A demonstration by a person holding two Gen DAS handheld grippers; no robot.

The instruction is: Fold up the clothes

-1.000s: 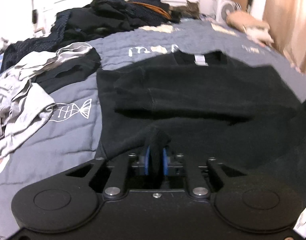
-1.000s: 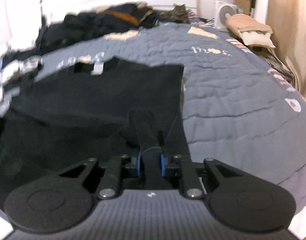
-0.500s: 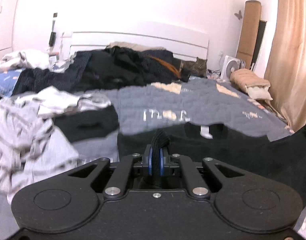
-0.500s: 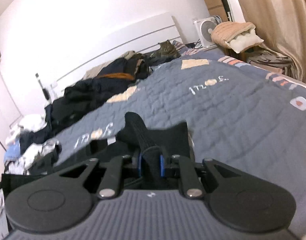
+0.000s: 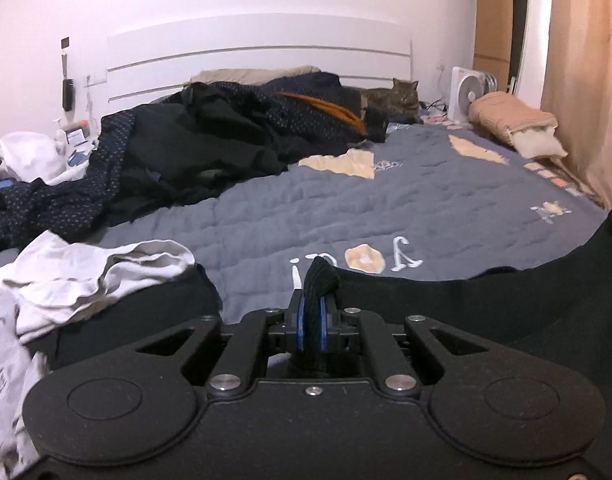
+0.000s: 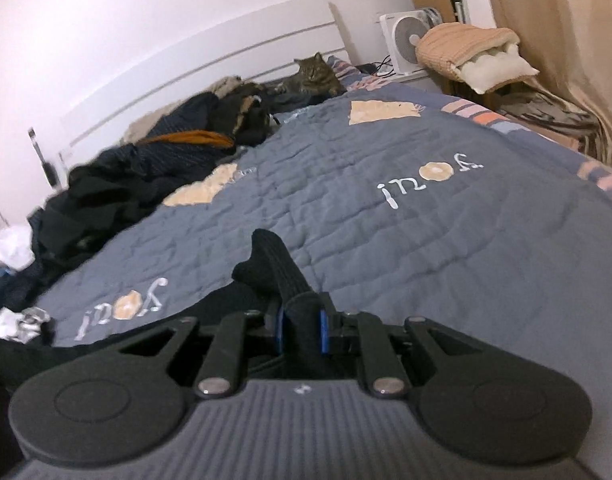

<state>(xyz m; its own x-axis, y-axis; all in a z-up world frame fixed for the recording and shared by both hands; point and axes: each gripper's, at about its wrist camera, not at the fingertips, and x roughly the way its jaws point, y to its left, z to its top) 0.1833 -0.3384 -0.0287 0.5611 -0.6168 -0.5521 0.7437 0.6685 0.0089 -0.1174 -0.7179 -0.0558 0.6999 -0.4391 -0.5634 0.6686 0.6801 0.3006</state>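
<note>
A slip is the main risk: only a narrow ribbed hem of the black sweater [image 5: 486, 304] is pinched in the left gripper [image 5: 312, 320] and in the right gripper [image 6: 301, 330], both clamped tight on it, so a tug could free one corner and skew the fold. The sweater, dark and limp, is stretched between them at 6 o'clock over the grey quilt [image 6: 406, 240], with the clothes pile [image 5: 209, 148] lying at 10 o'clock

Dim, warm indoor light, pinkish cast on both fisheye views

Edges bow hard and go dark at the corners. The dark clothes pile [image 6: 145, 176] smears with motion blur at left in the right wrist view; the headboard [image 5: 257, 52] looks sharper but slightly blown out.
</note>
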